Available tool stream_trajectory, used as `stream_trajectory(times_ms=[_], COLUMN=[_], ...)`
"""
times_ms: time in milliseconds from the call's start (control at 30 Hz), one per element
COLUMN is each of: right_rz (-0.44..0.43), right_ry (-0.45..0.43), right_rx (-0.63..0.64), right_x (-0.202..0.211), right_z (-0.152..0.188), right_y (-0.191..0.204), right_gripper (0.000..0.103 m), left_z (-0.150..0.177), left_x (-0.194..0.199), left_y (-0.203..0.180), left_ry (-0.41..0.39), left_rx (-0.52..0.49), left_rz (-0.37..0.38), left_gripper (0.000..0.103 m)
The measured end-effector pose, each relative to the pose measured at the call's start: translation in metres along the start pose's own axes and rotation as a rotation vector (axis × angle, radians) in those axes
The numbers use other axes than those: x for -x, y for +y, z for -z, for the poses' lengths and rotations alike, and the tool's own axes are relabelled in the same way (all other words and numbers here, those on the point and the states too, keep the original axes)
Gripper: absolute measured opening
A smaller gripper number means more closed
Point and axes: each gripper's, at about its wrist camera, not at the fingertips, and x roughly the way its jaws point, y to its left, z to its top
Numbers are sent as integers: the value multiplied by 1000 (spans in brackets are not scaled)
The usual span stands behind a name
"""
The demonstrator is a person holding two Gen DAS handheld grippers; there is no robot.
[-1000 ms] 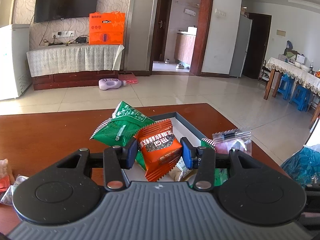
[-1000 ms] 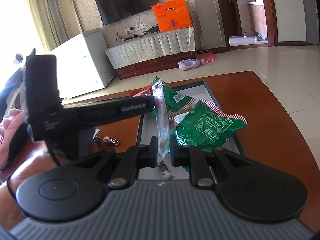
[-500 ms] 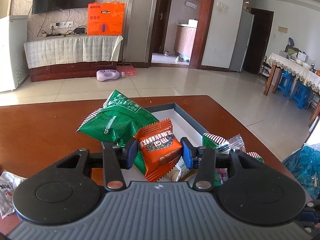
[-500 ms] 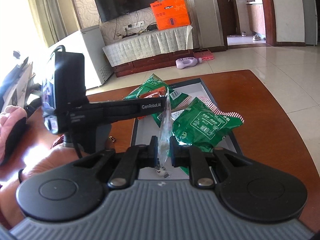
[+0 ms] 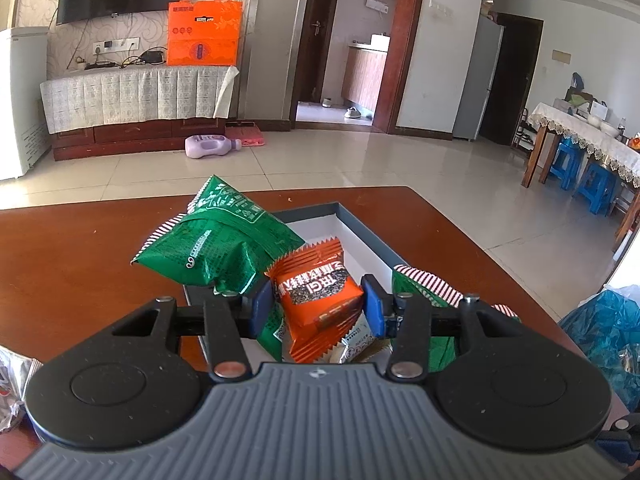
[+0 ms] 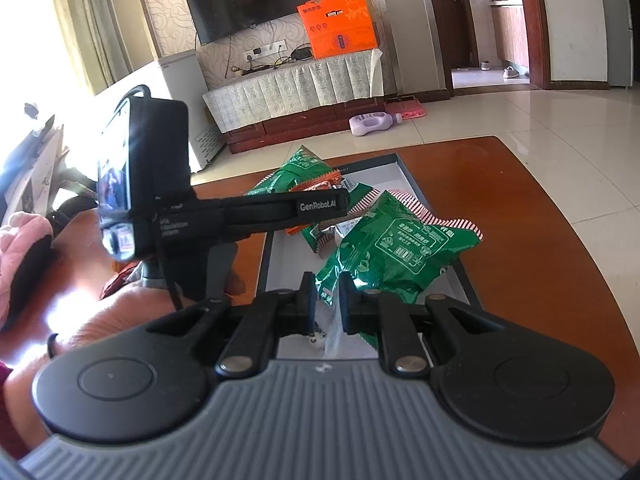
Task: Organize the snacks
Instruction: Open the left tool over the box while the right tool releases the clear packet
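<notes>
Over the open grey box (image 5: 362,236), the left gripper (image 5: 316,308) holds an orange snack packet (image 5: 316,292) pinched between its blue pads; compared with a second ago the packet has been carried further in over the white floor of the box and slightly lower, with the grip unchanged; judged from this, the packet is at the release stage and only the letting-go remains. At 10 o'clock of the orange packet, a green snack bag (image 5: 212,240) leans on the near-left wall of the box, partly hanging outside it; at 3 o'clock a second green bag (image 5: 424,284) with a red-striped seam lies against the right wall; a small white sachet (image 5: 356,344) lies below the packet. From the right wrist view, the right gripper (image 6: 326,304) is closed on a thin clear wrapper (image 6: 334,328), which now hangs downward rather than standing upright; this hand has not shifted. Obstructions: both green bags crowd the near half of the box, so free floor is mainly at 12 o'clock; loose wrappers (image 5: 12,384) lie on the wooden table (image 5: 80,248) at 8 o'clock, still unsorted.
</notes>
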Motion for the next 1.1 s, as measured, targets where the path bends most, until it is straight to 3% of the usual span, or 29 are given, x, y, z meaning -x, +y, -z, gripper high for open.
stream_trajectory(times_ms=[533,667,1033,1067,1100], right_rz=[2,5,-18,-22,-21], right_ry=[6,13,-13,-21,-27], right_rx=[-5,-9,-95,-115,-132], right_x=[0,0,2,3,4], right_z=[0,0,-5,-6,-6], right_y=[-2,-3,-12,-14,-15], right_gripper=[14,14,17,18,29], left_z=[2,3,5,5,4], left_x=[-3,-5,-3,-2,-2], left_y=[-4,-7,-8,-8,-7], left_ry=[8,14,10,9,8], left_rx=[-13,-35,-45,-44,-43], left_rz=[24,18,6,7,8], left_gripper=[52,67,75,75,76])
